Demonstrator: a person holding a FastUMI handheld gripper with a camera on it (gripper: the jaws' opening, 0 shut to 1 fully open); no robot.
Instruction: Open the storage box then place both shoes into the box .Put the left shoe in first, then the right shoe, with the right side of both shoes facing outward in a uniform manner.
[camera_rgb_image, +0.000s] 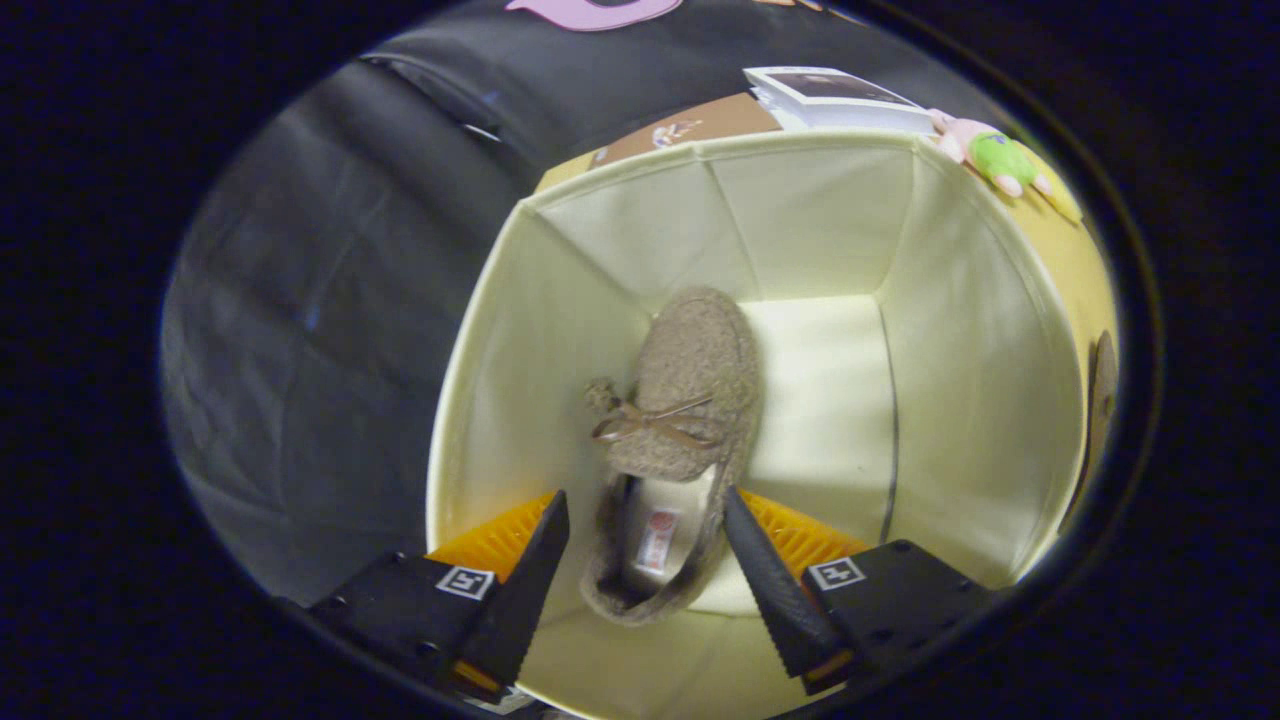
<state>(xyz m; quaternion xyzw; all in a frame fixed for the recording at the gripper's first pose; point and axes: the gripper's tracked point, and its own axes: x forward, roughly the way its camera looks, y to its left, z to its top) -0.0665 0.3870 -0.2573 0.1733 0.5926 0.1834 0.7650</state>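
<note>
Fuzzy tan fabric marks the shoe (680, 420), a soft slipper w/ a small ribbon bow on the vamp. It is seen lying inside the open storage box (560, 300), along the left half of the box floor, toe toward 12 o'clock and heel opening toward 6 o'clock, just ahead of the fingers. The right half of the floor, at approx. 2 o'clock from the heel, is bare.

The gripper (645, 560) is held above the box w/ its fingers spread wide; the heel end is flanked on both sides, but no contact can be made out, so nothing is judged to be held.

Handling, as a judgement: the shoe is likely light and floppy, the upper easily squashed, the pile not slippery. A firmer hold is probably offered by the heel collar or the side wall near the opening, where the rim is doubled; the bow is best avoided, being loose and easily snagged. The box walls look like thin fabric panels and may flex if pushed.

Beyond the box at 1 o'clock a plush toy (1000, 160) and a booklet (840, 95) are seen.
</note>
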